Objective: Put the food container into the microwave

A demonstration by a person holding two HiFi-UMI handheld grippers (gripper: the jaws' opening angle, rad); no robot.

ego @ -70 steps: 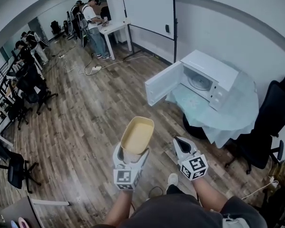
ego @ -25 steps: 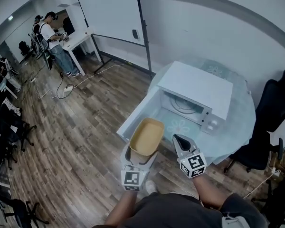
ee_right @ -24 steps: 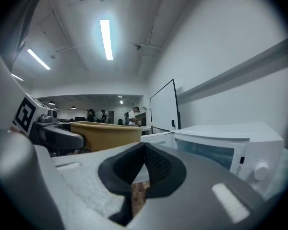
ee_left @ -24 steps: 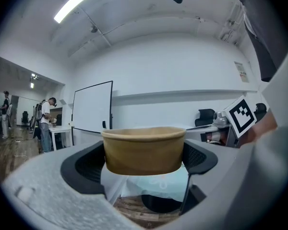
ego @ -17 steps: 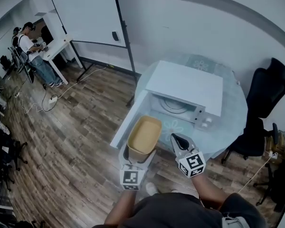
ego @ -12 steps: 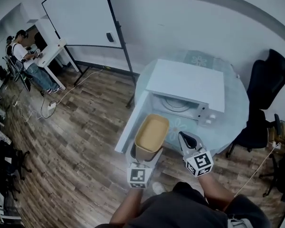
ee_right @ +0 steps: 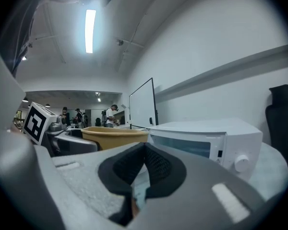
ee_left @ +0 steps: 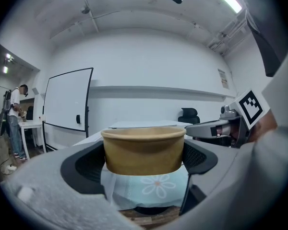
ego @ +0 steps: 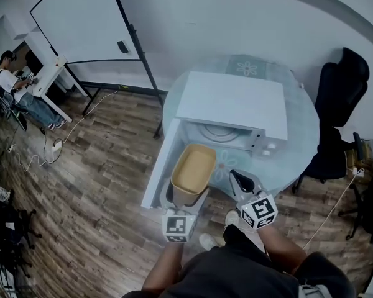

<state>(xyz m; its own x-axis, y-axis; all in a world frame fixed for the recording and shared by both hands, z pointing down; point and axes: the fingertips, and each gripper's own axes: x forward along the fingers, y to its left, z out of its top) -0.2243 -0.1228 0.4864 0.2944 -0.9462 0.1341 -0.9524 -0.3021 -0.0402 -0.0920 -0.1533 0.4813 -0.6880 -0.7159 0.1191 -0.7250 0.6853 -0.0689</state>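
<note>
Closing in, I've brought the food container (ego: 193, 167) up to the open microwave (ego: 231, 104) — insertion next | left gripper (ego: 187, 195) jaws clamp it | right gripper (ego: 238, 180) jaws together, empty.

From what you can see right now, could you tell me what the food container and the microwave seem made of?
Food container: probably kraft paperboard, matte tan with a rolled rim. Microwave: white casing, smooth, faintly glossy; painted metal or plastic, unclear.
</note>
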